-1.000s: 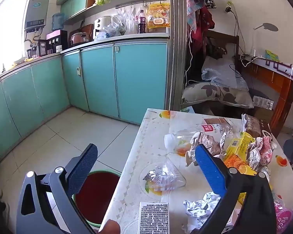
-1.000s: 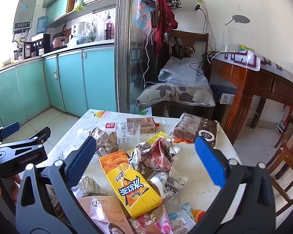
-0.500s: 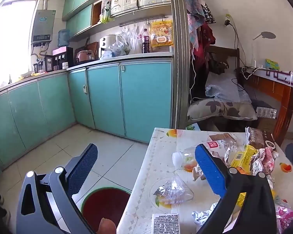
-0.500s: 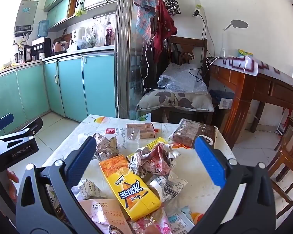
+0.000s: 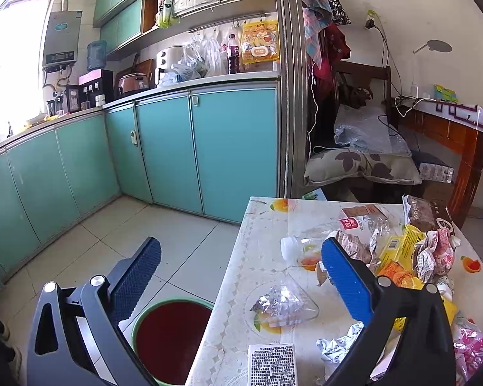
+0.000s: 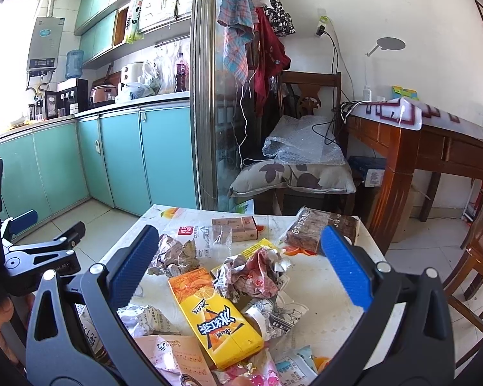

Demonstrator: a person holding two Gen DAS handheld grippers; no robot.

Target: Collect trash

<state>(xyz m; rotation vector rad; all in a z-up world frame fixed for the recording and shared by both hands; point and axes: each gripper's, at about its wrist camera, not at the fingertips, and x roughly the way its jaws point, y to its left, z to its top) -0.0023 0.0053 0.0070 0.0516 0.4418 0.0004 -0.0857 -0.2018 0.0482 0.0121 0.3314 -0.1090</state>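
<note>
A table covered with a patterned cloth holds several pieces of trash: a clear plastic bottle, a clear bag with crumpled foil, a yellow-orange juice carton, a crumpled red-and-silver wrapper and a brown snack pack. A green bin with a dark red inside stands on the floor left of the table. My left gripper is open and empty, above the table's left edge and the bin. My right gripper is open and empty above the trash pile.
Teal kitchen cabinets line the left and back walls. A chair with a cushion and bubble wrap stands behind the table. A wooden desk is at the right. A white box with a printed label lies at the table's near edge.
The left gripper dipped back down after rising, so the bin and table fill more of its view again. The right gripper rose a little and stays open over the pile.
</note>
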